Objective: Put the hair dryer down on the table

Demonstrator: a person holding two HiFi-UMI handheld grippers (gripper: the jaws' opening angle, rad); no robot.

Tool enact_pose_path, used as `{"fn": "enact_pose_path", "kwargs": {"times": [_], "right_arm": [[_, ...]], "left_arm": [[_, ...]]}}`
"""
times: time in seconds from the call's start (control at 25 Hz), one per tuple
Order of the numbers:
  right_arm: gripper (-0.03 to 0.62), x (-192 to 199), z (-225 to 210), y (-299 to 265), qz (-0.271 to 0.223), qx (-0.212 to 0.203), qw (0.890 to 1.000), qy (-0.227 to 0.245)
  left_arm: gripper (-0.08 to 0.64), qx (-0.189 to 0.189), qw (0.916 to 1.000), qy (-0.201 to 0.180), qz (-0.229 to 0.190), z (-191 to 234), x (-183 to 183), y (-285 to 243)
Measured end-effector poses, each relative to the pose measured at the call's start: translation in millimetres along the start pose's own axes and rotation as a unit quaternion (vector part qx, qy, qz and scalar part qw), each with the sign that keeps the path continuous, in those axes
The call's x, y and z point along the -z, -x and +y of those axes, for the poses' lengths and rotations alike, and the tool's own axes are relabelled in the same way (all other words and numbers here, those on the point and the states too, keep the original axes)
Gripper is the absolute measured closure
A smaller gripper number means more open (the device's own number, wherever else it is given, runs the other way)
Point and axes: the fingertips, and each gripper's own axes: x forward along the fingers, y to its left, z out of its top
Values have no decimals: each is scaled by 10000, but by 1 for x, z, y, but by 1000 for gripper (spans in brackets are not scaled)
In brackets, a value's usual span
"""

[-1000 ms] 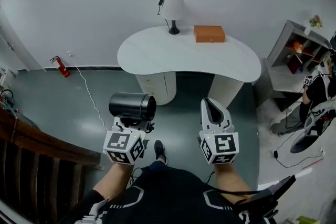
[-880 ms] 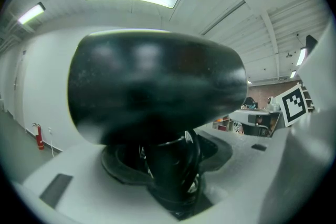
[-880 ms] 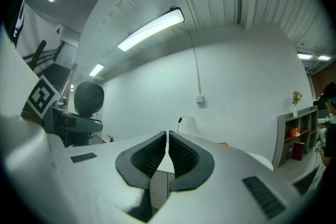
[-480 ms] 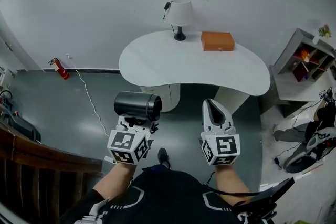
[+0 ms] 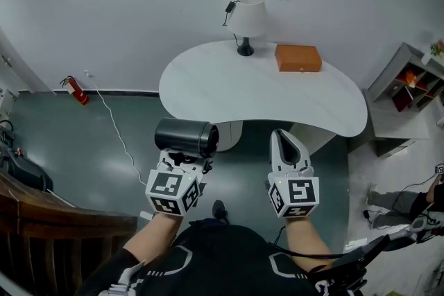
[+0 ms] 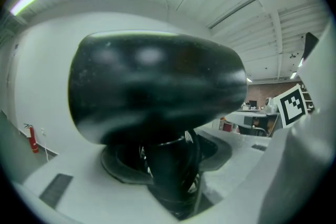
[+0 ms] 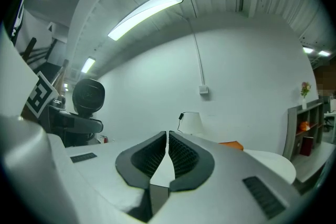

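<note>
Hair dryer [image 6: 152,86] blurred, shelf [image 5: 388,80] cut off

Closer to the table [image 5: 208,90]
It lies at 12 o'clock, nearer the hair dryer [image 5: 184,136] now; the shelf [image 5: 406,73] slid toward 3 o'clock.

The wall [image 5: 139,3] is white, the floor [image 5: 90,142] dark green. At 12 o'clock stands a white table [image 5: 229,90] with a lamp [image 5: 248,16] and an orange box [image 5: 297,57]. A shelf [image 5: 409,83] is at 3 o'clock, an extinguisher [image 5: 75,89] at 10, a wooden railing [image 5: 62,225] at 8.
</note>
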Motion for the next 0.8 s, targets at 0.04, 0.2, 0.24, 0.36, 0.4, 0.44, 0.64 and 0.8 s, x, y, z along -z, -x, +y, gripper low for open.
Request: {"fn": "enact_pose_path", "kwargs": {"times": [0.04,0.2,0.24,0.36,0.4,0.44,0.64,0.8], "right_arm": [[565,-1,1,-5,-2,46,10000,10],[565,-9,7,-35,43,54,9999,127],[565,-10,7,-42,57,65,9998,162],[565,-12,6,-62,-4,206,9997,121],[565,-12,6,-68,-21,230,9997,100],[565,-12,8,-74,-21,224,9997,93],[565,-12,25,-104,37,36,9999,140],[565,-17,29,-123,-21,20,9999,166]], "left_arm": [[331,18,10000,45,13,7,0,-4],[331,121,9998,134,-6,31,-8,-24],[331,136,9998,141,-24,36,-10,-29],[330,68,9999,129,-78,53,-15,-41],[331,49,9999,112,-102,58,-17,-43],[331,52,9999,97,-126,63,-20,-46],[331,68,9999,42,-152,86,-30,-54],[331,18,9999,17,-122,100,-32,-64]]}}
